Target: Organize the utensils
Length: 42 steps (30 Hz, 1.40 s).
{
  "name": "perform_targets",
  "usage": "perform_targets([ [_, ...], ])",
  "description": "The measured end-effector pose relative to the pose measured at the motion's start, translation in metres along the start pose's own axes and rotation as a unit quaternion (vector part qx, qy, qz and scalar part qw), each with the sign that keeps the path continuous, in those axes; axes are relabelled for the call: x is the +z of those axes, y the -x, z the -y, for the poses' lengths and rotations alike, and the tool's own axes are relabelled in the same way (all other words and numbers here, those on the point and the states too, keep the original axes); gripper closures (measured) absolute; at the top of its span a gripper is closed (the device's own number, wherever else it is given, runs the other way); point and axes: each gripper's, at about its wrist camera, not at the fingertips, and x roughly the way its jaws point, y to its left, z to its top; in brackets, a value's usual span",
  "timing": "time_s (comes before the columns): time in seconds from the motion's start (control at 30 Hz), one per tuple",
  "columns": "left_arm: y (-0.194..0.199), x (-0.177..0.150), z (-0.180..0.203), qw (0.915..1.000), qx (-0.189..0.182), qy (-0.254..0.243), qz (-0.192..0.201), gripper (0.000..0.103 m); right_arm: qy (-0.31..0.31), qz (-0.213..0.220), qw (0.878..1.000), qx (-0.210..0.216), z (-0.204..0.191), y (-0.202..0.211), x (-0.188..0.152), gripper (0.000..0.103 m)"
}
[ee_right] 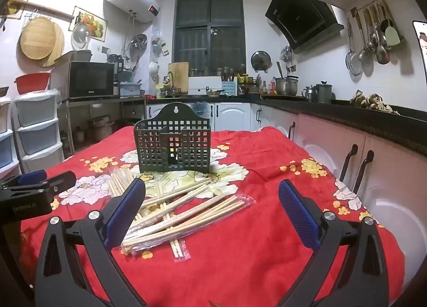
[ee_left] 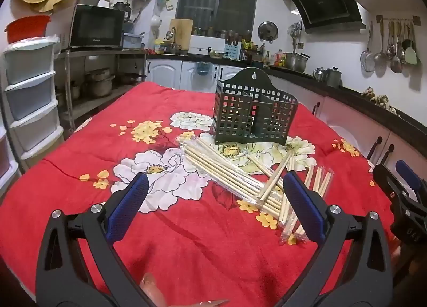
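Observation:
A dark green lattice utensil holder [ee_left: 253,117] stands upright on the red floral cloth [ee_left: 186,240]; it also shows in the right wrist view [ee_right: 173,147]. In front of it lies a pile of wooden chopsticks in clear sleeves [ee_left: 226,173], also seen in the right wrist view [ee_right: 186,211], with a few loose ones crossing it. My left gripper [ee_left: 216,211] is open and empty, held above the cloth just short of the pile. My right gripper [ee_right: 212,213] is open and empty, with the pile near its left finger [ee_right: 125,213]. Each gripper shows at the edge of the other's view.
The table is covered by the red floral cloth [ee_right: 267,253]. A drawer tower [ee_left: 32,99] stands to the left. White cabinets under a black counter [ee_right: 373,123] run along the right and back. Ladles hang on the right wall [ee_left: 392,48].

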Motion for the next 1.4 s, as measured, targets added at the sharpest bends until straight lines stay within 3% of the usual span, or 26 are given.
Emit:
perform_targets([
  [1.4,0.0053,0.0062,-0.0017,1.0,-0.003,0.006,0.005,0.01,0.002,-0.001,1.0,-0.003,0.0008,0.0044,0.0017,0.006],
])
